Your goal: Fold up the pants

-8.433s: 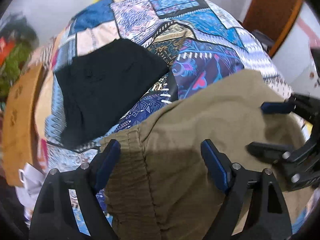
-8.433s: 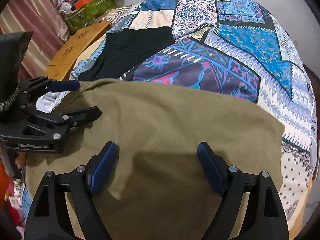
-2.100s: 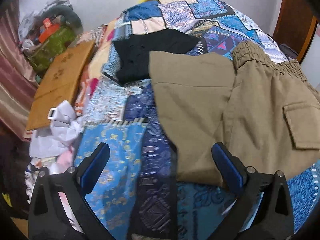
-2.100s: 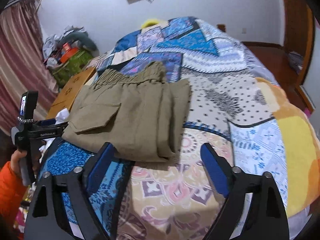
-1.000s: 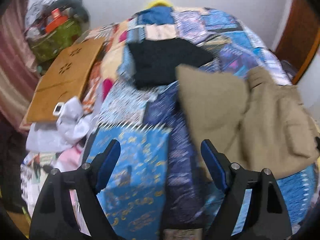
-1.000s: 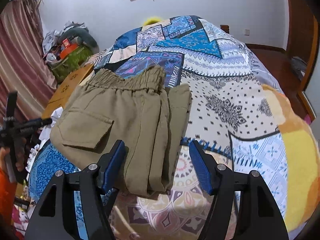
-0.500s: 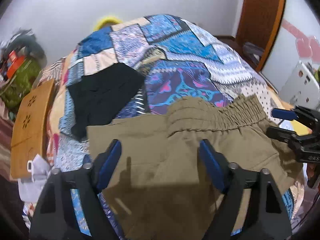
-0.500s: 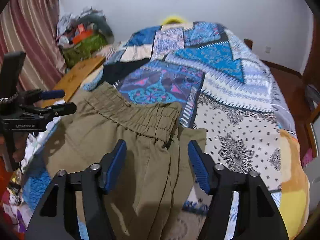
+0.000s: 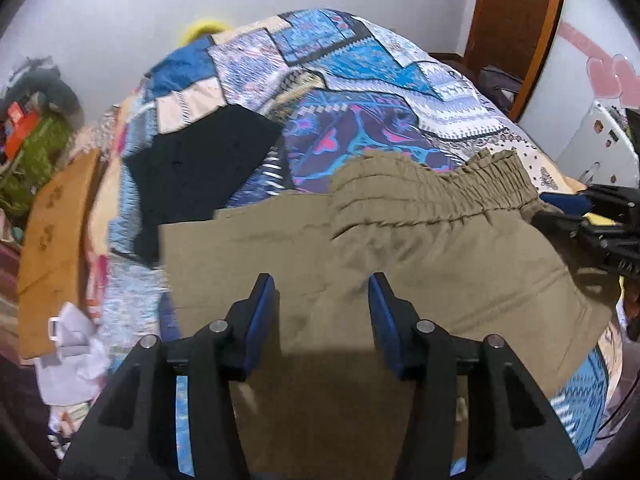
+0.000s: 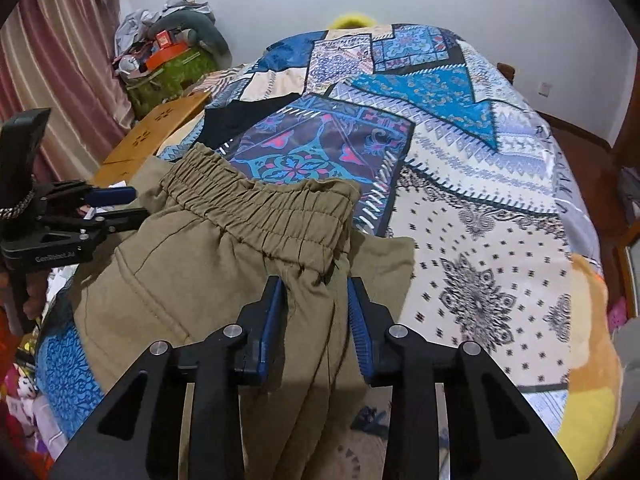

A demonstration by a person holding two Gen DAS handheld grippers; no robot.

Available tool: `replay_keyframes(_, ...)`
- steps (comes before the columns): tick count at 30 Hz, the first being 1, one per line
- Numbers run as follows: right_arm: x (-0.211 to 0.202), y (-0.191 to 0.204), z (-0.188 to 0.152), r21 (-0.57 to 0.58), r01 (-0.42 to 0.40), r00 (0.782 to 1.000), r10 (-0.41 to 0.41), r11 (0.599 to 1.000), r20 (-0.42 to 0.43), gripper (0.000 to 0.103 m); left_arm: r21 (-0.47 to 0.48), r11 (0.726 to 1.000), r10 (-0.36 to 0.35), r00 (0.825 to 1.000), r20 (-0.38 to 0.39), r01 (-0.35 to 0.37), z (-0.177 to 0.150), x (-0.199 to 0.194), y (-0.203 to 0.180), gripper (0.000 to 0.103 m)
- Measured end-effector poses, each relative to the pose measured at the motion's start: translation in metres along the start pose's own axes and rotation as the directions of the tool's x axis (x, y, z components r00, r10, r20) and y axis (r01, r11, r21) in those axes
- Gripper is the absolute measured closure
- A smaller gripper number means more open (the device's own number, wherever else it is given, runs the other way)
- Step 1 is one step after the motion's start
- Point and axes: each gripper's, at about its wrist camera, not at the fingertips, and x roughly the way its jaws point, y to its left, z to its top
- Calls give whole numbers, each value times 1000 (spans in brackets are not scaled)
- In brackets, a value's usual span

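There is one pair of olive cargo pants (image 10: 224, 276) on one bed, which has one patchwork bedspread (image 10: 480, 184). One black garment (image 9: 204, 168) lies on the bedspread. There are two grippers: the left gripper (image 9: 322, 308) and the right gripper (image 10: 316, 312), each with two blue-padded fingers (image 10: 270, 316). Beside the bed there is one wooden board (image 10: 160, 132), and behind it one green bag (image 10: 168, 76). One yellow object (image 10: 354, 21) shows at the far end of the bed.
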Motion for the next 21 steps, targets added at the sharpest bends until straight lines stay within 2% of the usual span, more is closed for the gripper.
replay_keyframes(1, -7, 1, 0, 3, 8, 1000, -8, 1000, 2, 73, -7, 1000, 10, 1000, 10, -10, -1, -7, 6, 52)
replay_keyframes(3, -15, 1, -1, 13, 14, 1000, -14, 1000, -3, 65, -36, 999, 23, 999, 25, -22, -2, -19, 19, 46)
replay_keyframes(5, -27, 2, -2, 36, 23, 999, -24, 999, 30, 47, -76, 997, 25, 999, 40, -22, -5, -28, 34, 34)
replay_keyframes(8, -40, 4, -5, 66, 45, 996, -49, 997, 67, 31, -133, 991, 19, 999, 46, -12, -11, -34, 54, 29)
replay_keyframes(10, -41, 4, -6, 81, 59, 995, -65, 995, 72, 26, -160, 987, 6, 999, 34, -1, -18, -32, 61, 26)
replay_keyframes(14, -35, 1, -14, 120, 57, 997, -61, 991, 36, 24, -191, 982, -3, 1000, -11, 1, -31, -17, 68, 26)
replay_keyframes(17, -27, -4, -21, 138, 56, 998, -56, 989, -7, 24, -212, 976, -67, 996, -59, 53, -39, 3, 73, 26)
replay_keyframes(21, -23, -10, -25, 174, 0, 1000, 2, 985, -13, 24, -215, 973, -111, 989, -100, 88, -43, 25, 76, 26)
